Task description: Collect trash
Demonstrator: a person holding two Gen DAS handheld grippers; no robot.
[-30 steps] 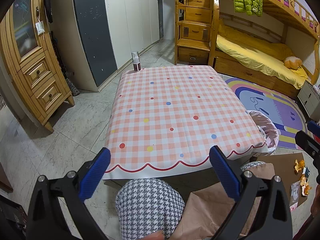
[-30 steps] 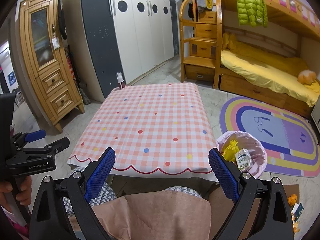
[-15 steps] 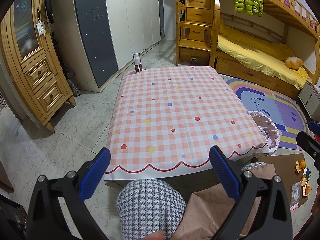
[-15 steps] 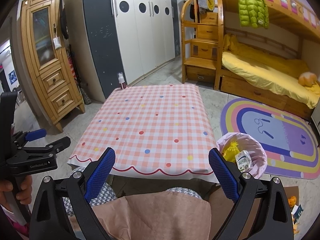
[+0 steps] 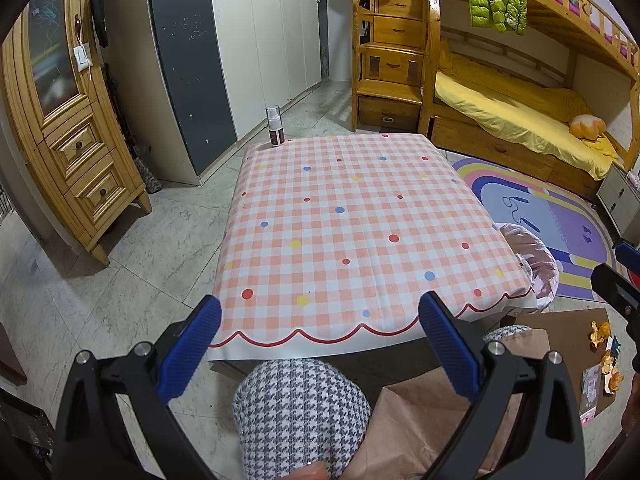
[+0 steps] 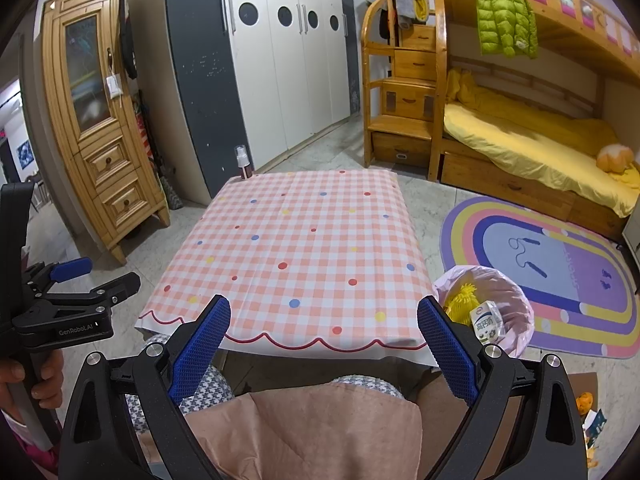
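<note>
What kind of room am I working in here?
Most likely a child's bedroom: a wooden bunk bed with yellow bedding, a rainbow rug and white wardrobes surround the checked table.

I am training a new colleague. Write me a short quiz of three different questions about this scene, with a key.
1. True or false: the left claw holds trash.
2. Where is the trash bin? A) on the table B) on the floor by the table's right side C) on the bed
3. Fill in: the only thing standing on the table is a spray ____.

Key: 1 false; 2 B; 3 bottle.
</note>
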